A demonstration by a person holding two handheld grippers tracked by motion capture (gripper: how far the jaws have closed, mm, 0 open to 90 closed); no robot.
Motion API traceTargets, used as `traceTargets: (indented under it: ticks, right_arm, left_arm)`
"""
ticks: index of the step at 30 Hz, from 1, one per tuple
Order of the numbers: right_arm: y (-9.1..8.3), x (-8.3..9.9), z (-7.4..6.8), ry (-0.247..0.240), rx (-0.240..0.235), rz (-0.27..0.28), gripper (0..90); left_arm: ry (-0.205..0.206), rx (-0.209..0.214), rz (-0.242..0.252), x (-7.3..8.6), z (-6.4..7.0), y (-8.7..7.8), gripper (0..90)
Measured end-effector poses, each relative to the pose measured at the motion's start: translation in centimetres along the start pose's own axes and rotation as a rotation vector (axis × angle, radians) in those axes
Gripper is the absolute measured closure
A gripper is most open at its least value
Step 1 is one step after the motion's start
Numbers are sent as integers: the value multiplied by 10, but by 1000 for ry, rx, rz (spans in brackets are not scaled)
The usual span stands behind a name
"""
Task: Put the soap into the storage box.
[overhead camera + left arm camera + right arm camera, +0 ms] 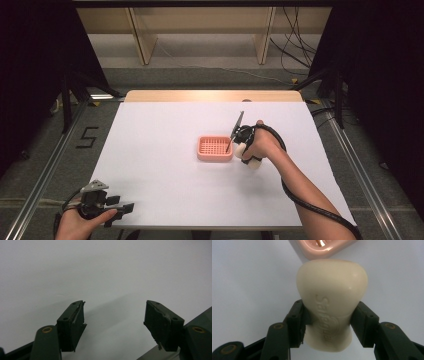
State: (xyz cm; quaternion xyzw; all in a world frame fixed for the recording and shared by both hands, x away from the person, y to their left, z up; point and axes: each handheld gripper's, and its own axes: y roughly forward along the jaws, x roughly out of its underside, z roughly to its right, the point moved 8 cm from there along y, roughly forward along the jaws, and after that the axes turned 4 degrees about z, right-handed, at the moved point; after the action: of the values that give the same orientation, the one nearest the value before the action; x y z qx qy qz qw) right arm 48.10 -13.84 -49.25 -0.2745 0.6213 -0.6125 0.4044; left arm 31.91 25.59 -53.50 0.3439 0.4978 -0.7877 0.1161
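A cream bar of soap (332, 305) with raised lettering is clamped between the jaws of my right gripper (329, 322). In the high view the soap (241, 149) and the right gripper (244, 145) hang just right of a pink slotted soap dish (215, 148) at the table's middle. A corner of that dish (324, 246) appears at the top of the right gripper view. My left gripper (122, 208) rests at the table's near left edge, and its jaws (115, 320) stand wide apart over bare white table with nothing between them.
The white table (165, 125) has a wooden strip along its far edge. Metal rails run along the floor on both sides, and cables lie on the floor beyond the table at the right.
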Motion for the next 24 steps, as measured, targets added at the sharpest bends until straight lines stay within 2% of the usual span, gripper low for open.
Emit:
traceTargets:
  ticks: [2, 3, 5, 7, 11, 14, 18, 22, 23, 24]
  right_arm:
    - [0, 0, -1, 16, -5, 0, 499]
    - [0, -2, -1, 3, -3, 2, 499]
    - [0, -3, 1, -16, 11, -1, 499]
    - [-1, -5, 0, -11, -1, -1, 499]
    - [-2, -7, 1, -15, 14, -9, 499]
    - [-3, -10, 3, -36, 21, -7, 499]
    - [-4, -15, 2, -38, 27, -7, 499]
    - [-3, -18, 3, -67, 20, 0, 499]
    - [-4, -18, 2, -48, 23, -8, 500]
    - [-4, -18, 2, -51, 23, -9, 499]
  left_arm:
    - [15, 8, -13, 1, 0, -1, 318]
    - [4, 6, -5, 0, 0, 0, 318]
    - [10, 7, -9, 1, 0, -1, 318]
    - [9, 5, -6, 0, 0, -1, 318]
    - [10, 7, -7, 0, 0, -1, 319]
    - [9, 7, -6, 0, 0, -1, 318]
    - [11, 6, -6, 0, 0, -1, 318]
    - [3, 1, -7, 0, -1, -1, 319]
    - [3, 1, -3, 0, -1, -1, 318]
    - [2, 1, -4, 0, -1, -1, 319]
